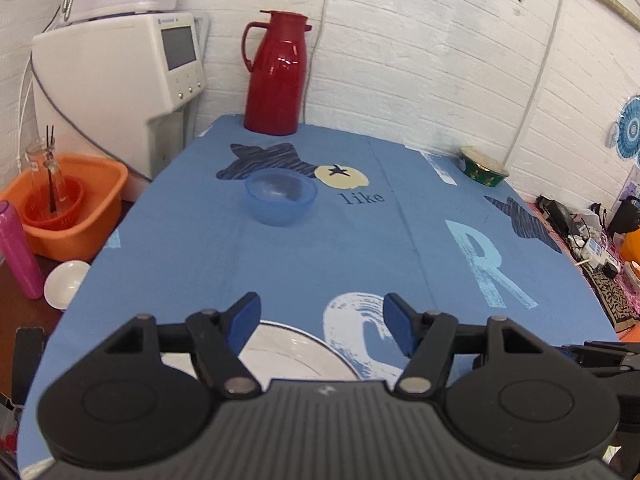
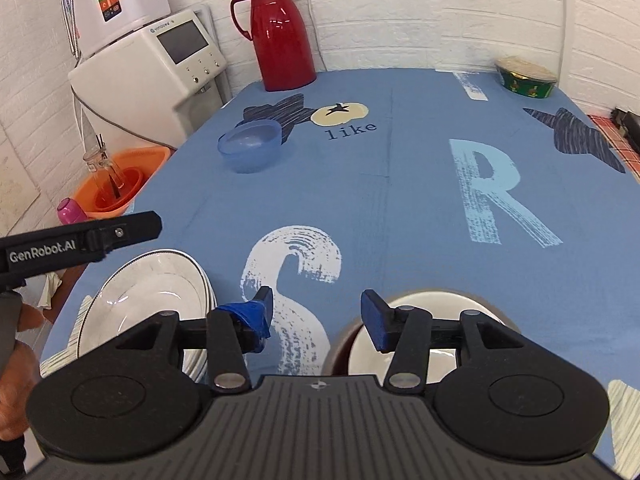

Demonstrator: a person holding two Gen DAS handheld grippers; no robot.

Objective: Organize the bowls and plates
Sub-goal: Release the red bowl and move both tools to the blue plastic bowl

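Left gripper (image 1: 320,320) wide open, empty | right gripper (image 2: 318,312) wide open, empty | one empty blue bowl (image 2: 250,146) at 11 o'clock | one white plate (image 2: 148,296) at 9 o'clock

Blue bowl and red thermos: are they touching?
Apart. The left wrist view shows bare tablecloth between the blue bowl and the red thermos.

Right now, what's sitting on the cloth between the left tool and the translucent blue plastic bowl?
Nothing: in the left wrist view only bare blue printed tablecloth lies between the left tool and the translucent blue plastic bowl.
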